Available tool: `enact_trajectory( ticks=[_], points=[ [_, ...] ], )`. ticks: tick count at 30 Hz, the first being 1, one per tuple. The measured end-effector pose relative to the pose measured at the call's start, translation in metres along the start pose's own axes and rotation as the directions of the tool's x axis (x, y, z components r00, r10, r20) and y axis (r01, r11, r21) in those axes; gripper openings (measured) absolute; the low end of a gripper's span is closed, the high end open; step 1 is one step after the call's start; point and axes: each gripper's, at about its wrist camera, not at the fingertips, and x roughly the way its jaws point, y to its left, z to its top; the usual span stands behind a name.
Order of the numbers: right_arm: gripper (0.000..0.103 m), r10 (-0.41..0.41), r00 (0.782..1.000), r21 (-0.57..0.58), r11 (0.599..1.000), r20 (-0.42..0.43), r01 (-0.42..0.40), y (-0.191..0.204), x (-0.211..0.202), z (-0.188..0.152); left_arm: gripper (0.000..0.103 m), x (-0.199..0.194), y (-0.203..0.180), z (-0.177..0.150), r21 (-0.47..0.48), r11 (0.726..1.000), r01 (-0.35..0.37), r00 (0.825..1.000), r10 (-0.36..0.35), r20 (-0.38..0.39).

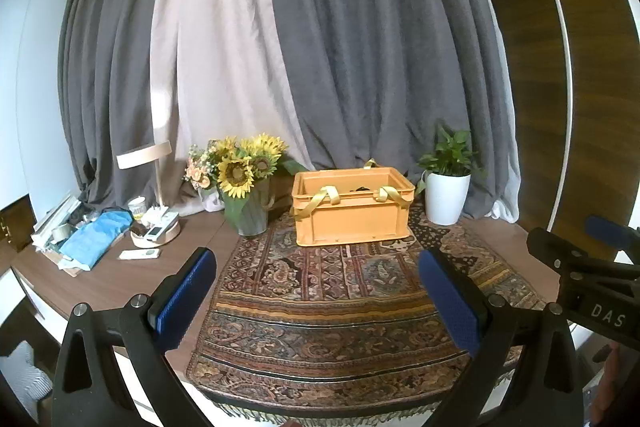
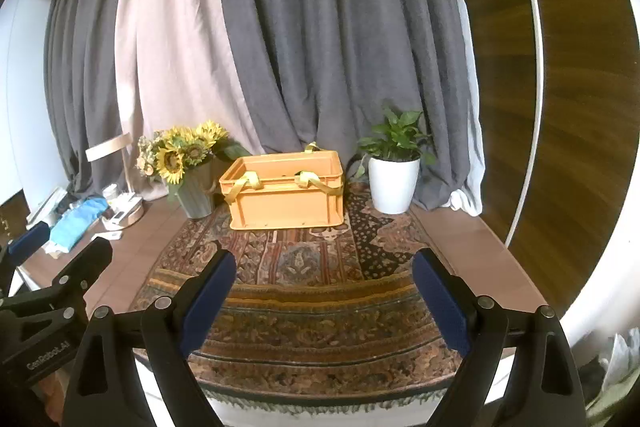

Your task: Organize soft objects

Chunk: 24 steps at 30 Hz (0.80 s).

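Note:
An orange plastic crate [image 1: 352,207] with yellow straps [image 1: 328,195] draped over its rim stands at the back of a patterned rug [image 1: 320,307]; it also shows in the right wrist view [image 2: 286,193]. A dark item lies inside, mostly hidden. My left gripper [image 1: 318,267] is open and empty, held above the rug's near part. My right gripper [image 2: 324,267] is open and empty, beside the left one. The right gripper's body shows at the right of the left wrist view [image 1: 592,267].
A vase of sunflowers [image 1: 244,187] stands left of the crate and a white potted plant [image 1: 446,187] right of it. A lamp [image 1: 152,163], a tray with remotes [image 1: 158,231], a blue cloth [image 1: 96,239] and clutter sit at the left. Curtains hang behind.

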Motion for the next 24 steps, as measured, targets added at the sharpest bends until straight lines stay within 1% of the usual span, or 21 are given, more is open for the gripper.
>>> enact_trajectory(
  ticks=[7,10,24],
  points=[
    [0.091,-0.003,1.0,0.012,1.0,-0.012,0.003,-0.004,-0.007,-0.006,0.103,-0.009,-0.003,-0.004,0.012,1.0,-0.005,1.0,0.005,0.005],
    [0.091,-0.006,1.0,0.013,1.0,-0.017,0.006,-0.004,-0.011,-0.008,0.103,-0.011,-0.003,-0.006,0.014,1.0,-0.001,1.0,0.001,-0.006],
    [0.091,-0.014,1.0,0.013,1.0,-0.017,0.014,-0.007,-0.017,-0.011,0.103,-0.016,-0.007,-0.006,0.017,1.0,0.004,1.0,-0.004,-0.002]
  ],
)
